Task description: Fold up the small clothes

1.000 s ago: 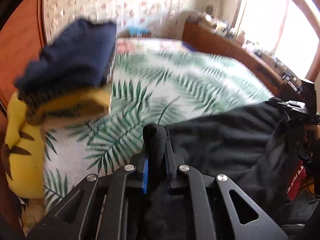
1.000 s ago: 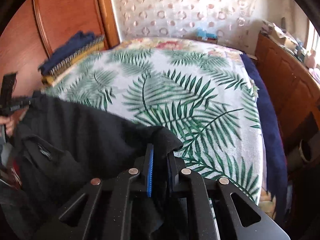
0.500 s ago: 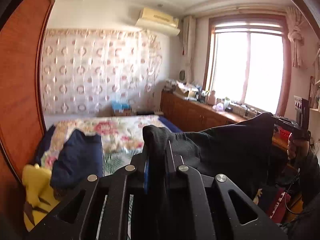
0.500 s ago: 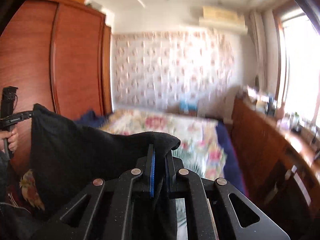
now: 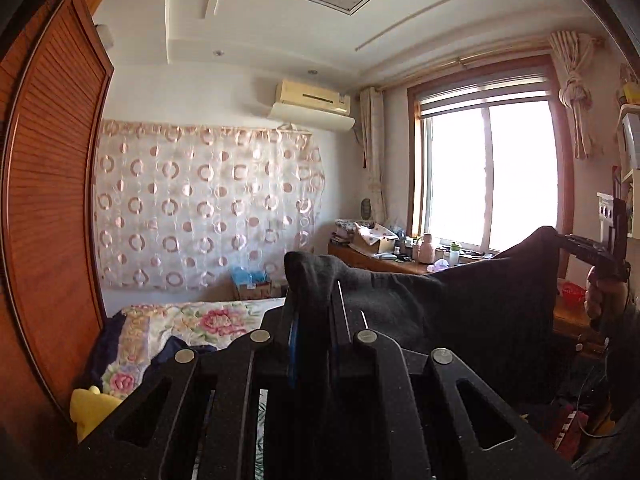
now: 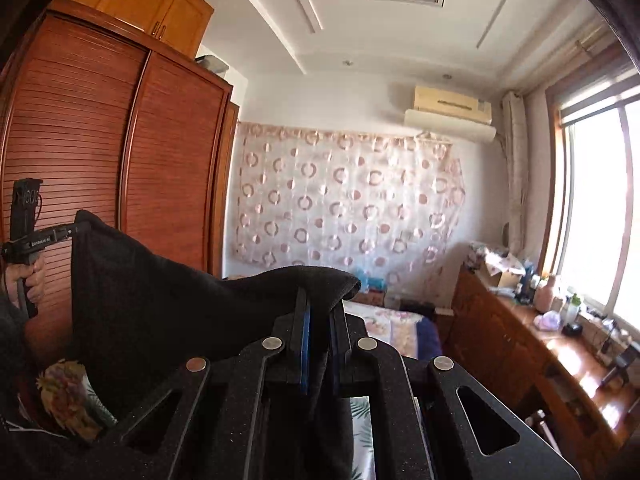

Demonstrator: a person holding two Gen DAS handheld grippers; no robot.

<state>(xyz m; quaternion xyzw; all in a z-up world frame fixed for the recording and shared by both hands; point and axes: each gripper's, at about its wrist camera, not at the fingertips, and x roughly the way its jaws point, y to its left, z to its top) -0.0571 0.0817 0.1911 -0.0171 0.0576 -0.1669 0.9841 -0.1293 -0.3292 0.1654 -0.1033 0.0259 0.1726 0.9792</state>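
Fabric first, from the left wrist: the black garment (image 5: 460, 304) is pinched in the left gripper (image 5: 314, 304), jaws nearly closed on one corner, its top edge running off rightward to the right gripper (image 5: 576, 246) by the window (image 5: 488, 172). It hangs high above the bed (image 5: 192, 320). Over to the right wrist: right gripper (image 6: 320, 312) clamped tight on the other corner, cloth stretching left to the left gripper (image 6: 60, 234). Long axis spans hand to hand; open room lies below, towards the bed.

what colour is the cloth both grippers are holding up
Black, plain with no visible pattern. The cloth shows best in the right wrist view.
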